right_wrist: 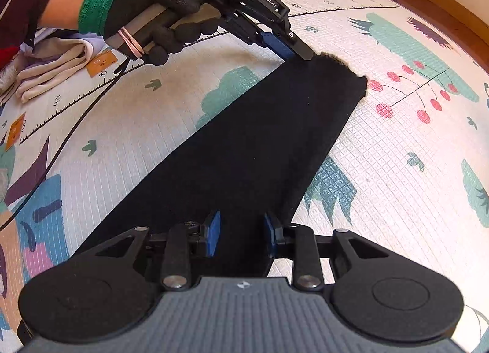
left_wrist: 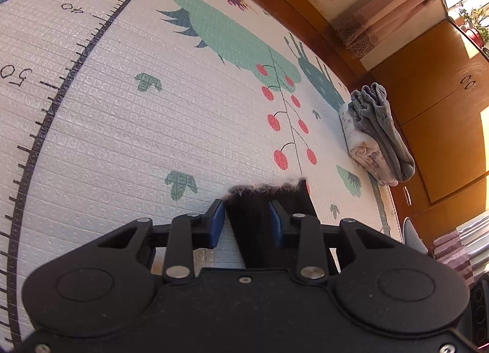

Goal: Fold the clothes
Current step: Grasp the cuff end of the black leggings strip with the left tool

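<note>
A long black garment (right_wrist: 275, 126) with a fuzzy lining at its far end lies stretched flat across the play mat (right_wrist: 382, 169). My right gripper (right_wrist: 242, 224) is open over its near end, with the fabric filling the gap between the blue pads. At the far corner is my left gripper (right_wrist: 298, 51), held by a black-gloved hand (right_wrist: 152, 16). In the left wrist view the left gripper (left_wrist: 247, 218) is open. The black garment (left_wrist: 269, 200) sits between its fingers, and mat shows beside the left pad.
A folded stack, a grey garment (left_wrist: 379, 126) on a floral one, rests at the mat's edge by the wooden cabinets (left_wrist: 443, 108). Unfolded pale clothes (right_wrist: 52, 68) lie heaped at the left. A black cable (right_wrist: 61, 145) runs across the mat.
</note>
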`<action>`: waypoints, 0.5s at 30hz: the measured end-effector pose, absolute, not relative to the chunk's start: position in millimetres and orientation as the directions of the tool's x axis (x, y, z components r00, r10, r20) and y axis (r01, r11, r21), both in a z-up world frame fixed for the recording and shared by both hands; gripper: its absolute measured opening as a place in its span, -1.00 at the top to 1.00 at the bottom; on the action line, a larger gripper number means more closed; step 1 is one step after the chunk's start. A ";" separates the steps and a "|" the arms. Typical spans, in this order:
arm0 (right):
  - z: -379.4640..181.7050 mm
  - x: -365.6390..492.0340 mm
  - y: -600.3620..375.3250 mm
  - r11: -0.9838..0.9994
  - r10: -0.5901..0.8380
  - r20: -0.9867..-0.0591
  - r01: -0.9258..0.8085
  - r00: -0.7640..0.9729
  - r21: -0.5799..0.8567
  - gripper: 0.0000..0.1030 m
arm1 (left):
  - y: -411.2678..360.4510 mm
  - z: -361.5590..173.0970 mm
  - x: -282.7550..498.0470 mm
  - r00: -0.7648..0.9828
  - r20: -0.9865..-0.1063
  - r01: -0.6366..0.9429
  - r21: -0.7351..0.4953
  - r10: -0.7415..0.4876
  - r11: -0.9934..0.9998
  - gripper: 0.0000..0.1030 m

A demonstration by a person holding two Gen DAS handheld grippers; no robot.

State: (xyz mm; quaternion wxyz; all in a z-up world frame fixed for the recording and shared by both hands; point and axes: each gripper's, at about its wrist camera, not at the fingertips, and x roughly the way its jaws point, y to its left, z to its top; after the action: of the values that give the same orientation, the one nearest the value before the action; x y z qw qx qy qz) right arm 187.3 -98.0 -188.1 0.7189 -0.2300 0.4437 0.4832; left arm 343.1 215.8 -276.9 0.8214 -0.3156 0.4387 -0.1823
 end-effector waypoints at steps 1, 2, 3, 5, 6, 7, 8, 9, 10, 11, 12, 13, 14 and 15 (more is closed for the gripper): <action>-189.0 186.7 -98.6 0.427 0.492 -0.859 -0.899 0.140 0.098 0.40 | 220.6 -281.2 341.5 0.556 -0.592 -0.003 -0.704 -0.584 0.710 0.55; -190.0 187.4 -101.3 0.437 0.501 -0.854 -0.893 0.140 0.109 0.40 | 223.4 -284.2 339.8 0.563 -0.581 -0.019 -0.720 -0.588 0.693 0.58; -190.9 188.7 -104.4 0.450 0.511 -0.848 -0.884 0.141 0.124 0.40 | 222.8 -284.7 339.1 0.569 -0.580 -0.023 -0.721 -0.584 0.693 0.60; -191.7 188.7 -107.0 0.469 0.520 -0.842 -0.873 0.148 0.136 0.40 | 219.8 -283.7 338.9 0.576 -0.585 -0.029 -0.713 -0.571 0.701 0.60; -191.7 188.9 -107.4 0.477 0.522 -0.840 -0.867 0.151 0.141 0.40 | 218.3 -282.8 339.1 0.577 -0.590 -0.035 -0.709 -0.565 0.704 0.60; -191.7 189.2 -107.6 0.486 0.524 -0.838 -0.862 0.154 0.145 0.40 | 217.2 -281.8 340.2 0.574 -0.596 -0.038 -0.705 -0.561 0.708 0.60; -191.5 189.5 -107.7 0.493 0.526 -0.836 -0.857 0.155 0.151 0.40 | 216.5 -281.2 341.5 0.570 -0.603 -0.038 -0.698 -0.558 0.715 0.61; -191.5 191.3 -108.1 0.499 0.530 -0.834 -0.851 0.152 0.162 0.40 | 216.0 -280.9 343.1 0.566 -0.614 -0.043 -0.688 -0.550 0.724 0.71; -191.7 193.6 -108.6 0.507 0.534 -0.832 -0.844 0.148 0.175 0.40 | 215.3 -280.5 344.4 0.563 -0.622 -0.049 -0.683 -0.545 0.729 0.73; -191.5 194.6 -109.3 0.512 0.537 -0.831 -0.839 0.146 0.183 0.40 | 214.5 -280.0 345.6 0.560 -0.628 -0.055 -0.679 -0.541 0.732 0.74; -191.4 194.3 -109.4 0.516 0.538 -0.830 -0.837 0.148 0.185 0.40 | 213.7 -279.5 346.8 0.556 -0.634 -0.062 -0.676 -0.537 0.735 0.75; -191.2 193.6 -109.4 0.519 0.538 -0.830 -0.835 0.151 0.185 0.40 | 211.6 -278.3 347.9 0.555 -0.643 -0.062 -0.665 -0.528 0.744 0.75; -191.1 192.7 -109.3 0.521 0.537 -0.829 -0.834 0.153 0.184 0.40 | 210.4 -277.3 348.9 0.554 -0.648 -0.067 -0.661 -0.524 0.747 0.75; -191.1 191.7 -109.1 0.523 0.537 -0.829 -0.833 0.156 0.182 0.40 | 210.6 -276.6 349.8 0.551 -0.647 -0.070 -0.666 -0.528 0.743 0.75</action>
State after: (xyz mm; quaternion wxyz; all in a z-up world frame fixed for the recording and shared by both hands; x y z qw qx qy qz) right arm 191.7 -109.1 -191.1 0.7428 -0.1613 0.4580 0.4609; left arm 349.8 210.6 -276.6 0.8163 -0.3302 0.4527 -0.1401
